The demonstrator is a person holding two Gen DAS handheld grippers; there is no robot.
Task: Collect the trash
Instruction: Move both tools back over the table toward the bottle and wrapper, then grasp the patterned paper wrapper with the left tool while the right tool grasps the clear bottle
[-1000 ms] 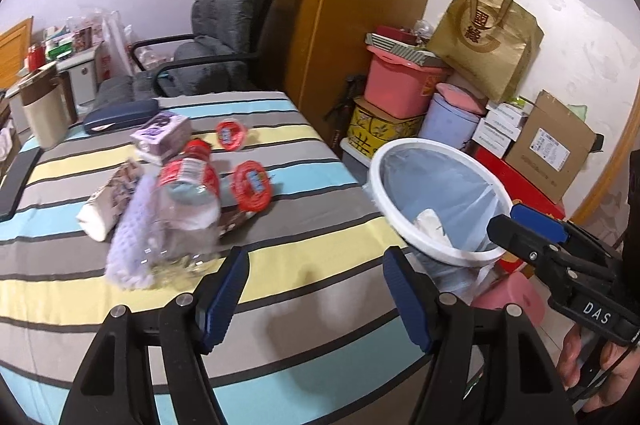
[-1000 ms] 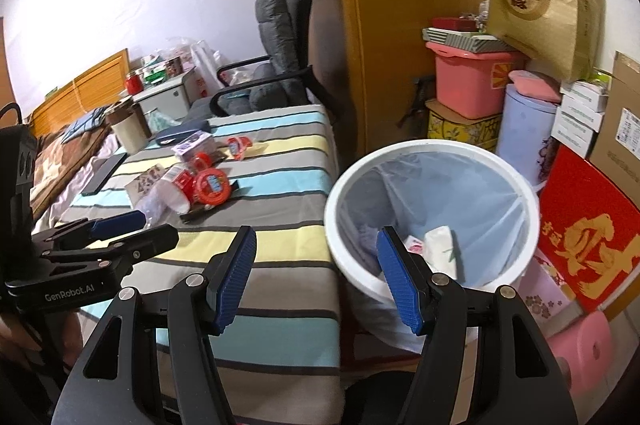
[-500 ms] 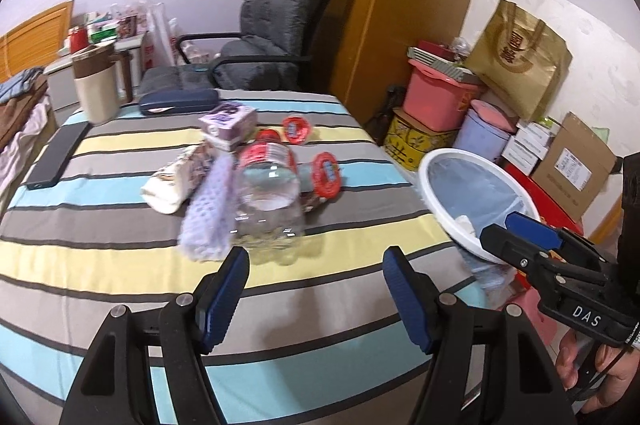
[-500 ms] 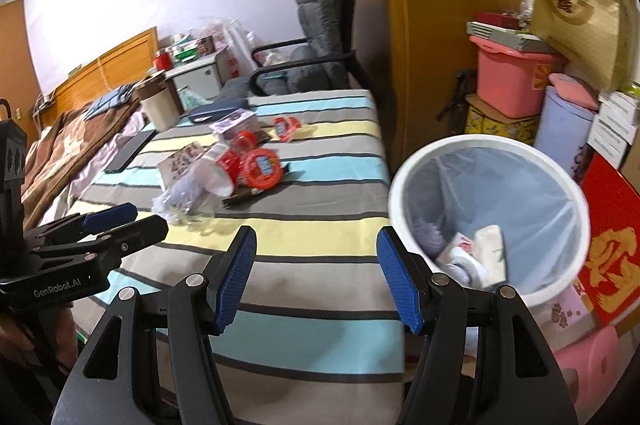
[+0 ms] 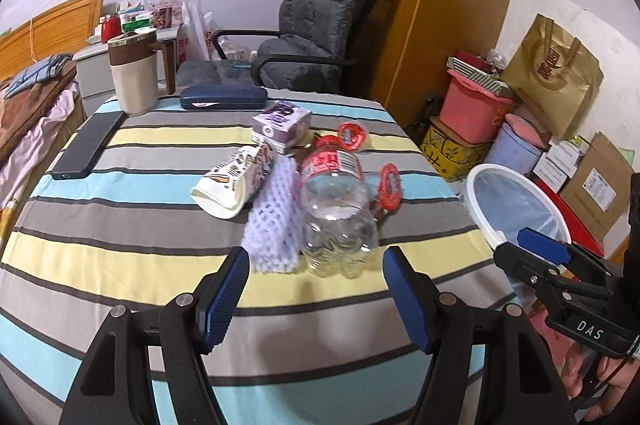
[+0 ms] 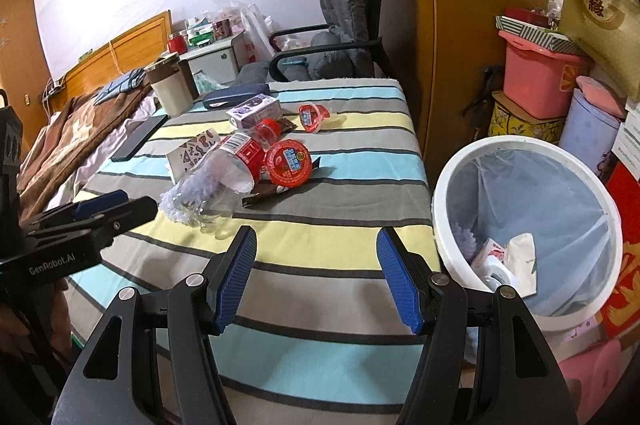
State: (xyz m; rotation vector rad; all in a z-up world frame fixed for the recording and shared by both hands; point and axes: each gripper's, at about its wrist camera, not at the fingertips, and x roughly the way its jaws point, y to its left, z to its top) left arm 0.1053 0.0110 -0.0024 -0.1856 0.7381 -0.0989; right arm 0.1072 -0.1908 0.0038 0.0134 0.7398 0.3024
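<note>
Both grippers' fingers (image 5: 232,289) spread wide and empty before clear bottle (image 5: 338,213) on striped bench (image 5: 120,257); risk of slick, rounded plastic rolling off toward bin (image 6: 516,225).

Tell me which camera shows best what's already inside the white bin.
The right wrist view: it looks down into the white bin, showing its liner and discarded items, among them a crumpled tissue, at the bottom. The left wrist view catches only the bin's rim and upper liner at the right edge; the contents are hidden.

Clear bottle (image 5: 338,213) lying sideways, bin (image 6: 520,153) upright
</note>
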